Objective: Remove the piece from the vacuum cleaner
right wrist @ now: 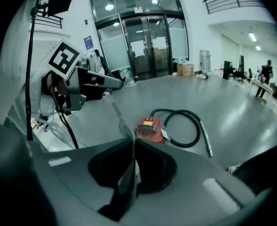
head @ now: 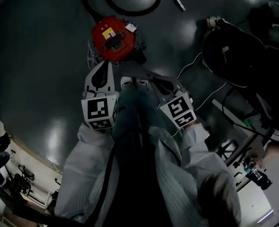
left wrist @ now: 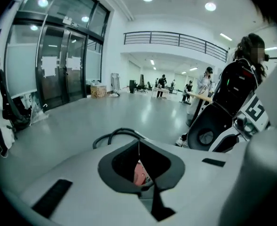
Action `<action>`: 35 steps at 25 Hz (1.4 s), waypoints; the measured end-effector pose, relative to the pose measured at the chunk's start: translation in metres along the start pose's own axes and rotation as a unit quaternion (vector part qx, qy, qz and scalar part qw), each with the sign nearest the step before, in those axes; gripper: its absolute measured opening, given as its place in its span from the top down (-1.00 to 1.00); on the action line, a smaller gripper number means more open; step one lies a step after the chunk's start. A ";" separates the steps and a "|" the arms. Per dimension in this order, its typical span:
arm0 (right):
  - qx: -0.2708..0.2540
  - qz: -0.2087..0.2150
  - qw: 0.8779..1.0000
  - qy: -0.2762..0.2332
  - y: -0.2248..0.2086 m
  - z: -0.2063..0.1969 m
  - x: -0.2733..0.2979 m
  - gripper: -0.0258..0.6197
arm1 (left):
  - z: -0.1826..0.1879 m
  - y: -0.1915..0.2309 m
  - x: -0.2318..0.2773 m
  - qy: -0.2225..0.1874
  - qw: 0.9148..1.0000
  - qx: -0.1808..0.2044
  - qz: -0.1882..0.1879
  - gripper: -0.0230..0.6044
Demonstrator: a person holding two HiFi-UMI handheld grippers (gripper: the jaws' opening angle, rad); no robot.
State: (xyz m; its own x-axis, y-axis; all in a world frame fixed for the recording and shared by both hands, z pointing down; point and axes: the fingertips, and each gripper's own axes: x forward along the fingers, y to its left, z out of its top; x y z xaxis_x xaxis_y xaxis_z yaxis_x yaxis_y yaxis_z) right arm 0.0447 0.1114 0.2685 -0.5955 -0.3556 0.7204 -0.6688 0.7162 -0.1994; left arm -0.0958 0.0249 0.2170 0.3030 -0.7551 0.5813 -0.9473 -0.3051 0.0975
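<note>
Head cam is being aimed steeply down from above, w/ the vacuum cleaner [head: 113, 39] being seen well below on the floor [head: 35, 56]. Left gripper [left wrist: 138, 142] cam is being pointed low across the floor; right gripper [right wrist: 132, 138] cam likewise, twd the glass doors [right wrist: 147, 41]. Vacuum cleaner & hose [right wrist: 185, 126] are being shared by head & right gripper views.

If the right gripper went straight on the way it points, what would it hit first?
Most likely the red vacuum cleaner, straight beyond the right gripper and the clear strip in its jaws, though depth is unclear.
</note>
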 end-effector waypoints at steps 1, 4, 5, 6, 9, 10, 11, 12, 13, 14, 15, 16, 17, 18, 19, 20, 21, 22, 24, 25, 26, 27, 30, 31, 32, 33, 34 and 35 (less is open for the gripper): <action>0.005 -0.015 1.000 -0.021 0.002 0.023 -0.022 0.85 | 0.021 -0.003 -0.020 -0.010 1.000 -0.001 0.000 0.90; 0.016 -0.046 0.995 -0.085 0.014 0.090 -0.086 0.85 | 0.080 -0.014 -0.078 -0.036 0.999 0.007 0.006 0.90; 0.019 -0.050 0.993 -0.105 0.019 0.110 -0.106 0.85 | 0.099 -0.017 -0.096 -0.047 0.999 0.015 0.011 0.90; 0.021 -0.051 0.991 -0.125 0.024 0.127 -0.123 0.85 | 0.117 -0.021 -0.114 -0.060 0.998 0.022 0.016 0.90; 0.032 -0.048 0.980 -0.191 0.032 0.171 -0.165 0.85 | 0.158 -0.034 -0.149 -0.108 0.993 0.038 0.026 0.90; 0.035 -0.049 0.975 -0.214 0.031 0.185 -0.176 0.85 | 0.170 -0.038 -0.155 -0.122 0.991 0.041 0.029 0.90; 0.037 -0.050 0.970 -0.235 0.031 0.199 -0.186 0.85 | 0.181 -0.041 -0.160 -0.135 0.989 0.045 0.030 0.90; 0.039 -0.050 0.965 -0.253 0.032 0.213 -0.194 0.85 | 0.192 -0.043 -0.164 -0.146 0.988 0.049 0.031 0.90; 0.038 -0.049 0.961 -0.268 0.035 0.226 -0.200 0.85 | 0.202 -0.044 -0.169 -0.155 0.986 0.054 0.031 0.90; 0.033 -0.049 0.958 -0.279 0.041 0.237 -0.205 0.85 | 0.209 -0.045 -0.174 -0.161 0.985 0.059 0.032 0.90; 0.026 -0.048 0.957 -0.286 0.047 0.247 -0.207 0.85 | 0.214 -0.044 -0.178 -0.167 0.983 0.065 0.034 0.90; 0.016 -0.048 0.956 -0.289 0.053 0.254 -0.208 0.85 | 0.219 -0.043 -0.182 -0.173 0.982 0.069 0.036 0.90; 0.006 -0.047 0.955 -0.292 0.058 0.260 -0.208 0.85 | 0.222 -0.043 -0.184 -0.180 0.980 0.074 0.037 0.90; -0.002 -0.047 0.954 -0.295 0.061 0.264 -0.208 0.85 | 0.224 -0.043 -0.185 -0.186 0.979 0.078 0.038 0.90; -0.008 -0.047 0.953 -0.299 0.062 0.266 -0.208 0.85 | 0.225 -0.045 -0.185 -0.192 0.977 0.082 0.039 0.90; -0.012 -0.047 0.952 -0.303 0.062 0.268 -0.207 0.85 | 0.227 -0.045 -0.184 -0.196 0.976 0.085 0.039 0.90; -0.015 -0.046 0.952 -0.304 0.062 0.271 -0.206 0.85 | 0.229 -0.044 -0.183 -0.199 0.976 0.085 0.040 0.90; -0.017 -0.046 0.952 -0.302 0.063 0.277 -0.203 0.85 | 0.232 -0.039 -0.182 -0.199 0.976 0.084 0.039 0.90; -0.017 -0.046 0.954 -0.294 0.066 0.296 -0.193 0.85 | 0.242 -0.022 -0.180 -0.195 0.977 0.079 0.036 0.90; -0.015 -0.046 0.956 -0.290 0.067 0.305 -0.188 0.85 | 0.246 -0.013 -0.178 -0.192 0.978 0.076 0.034 0.90; -0.014 -0.045 0.957 -0.286 0.066 0.310 -0.184 0.85 | 0.248 -0.008 -0.175 -0.189 0.979 0.074 0.032 0.90; -0.014 -0.044 0.957 -0.285 0.063 0.310 -0.182 0.85 | 0.249 -0.009 -0.171 -0.188 0.979 0.073 0.032 0.90; -0.021 -0.041 0.957 -0.287 0.052 0.295 -0.191 0.85 | 0.245 -0.030 -0.166 -0.191 0.978 0.077 0.034 0.90; -0.022 -0.041 0.957 -0.287 0.052 0.291 -0.196 0.85 | 0.245 -0.036 -0.167 -0.192 0.978 0.079 0.035 0.90; -0.023 -0.042 0.957 -0.285 0.052 0.289 -0.200 0.85 | 0.246 -0.041 -0.169 -0.191 0.978 0.080 0.034 0.90; -0.024 -0.043 0.958 -0.283 0.052 0.289 -0.203 0.85 | 0.246 -0.043 -0.170 -0.189 0.978 0.080 0.032 0.90; -0.025 -0.044 0.958 -0.281 0.051 0.288 -0.204 0.85 | 0.247 -0.045 -0.170 -0.188 0.978 0.081 0.031 0.90; -0.025 -0.043 0.958 -0.281 0.050 0.285 -0.204 0.85 | 0.245 -0.047 -0.168 -0.187 0.979 0.082 0.029 0.90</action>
State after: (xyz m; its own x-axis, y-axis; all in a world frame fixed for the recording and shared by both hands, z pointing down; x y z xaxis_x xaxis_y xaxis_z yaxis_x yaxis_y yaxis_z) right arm 0.0060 0.0489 -0.0779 -0.6936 -0.6725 0.2582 -0.7130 0.6920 -0.1132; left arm -0.0764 0.0243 -0.0830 0.2942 -0.9242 0.2434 -0.9443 -0.3204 -0.0753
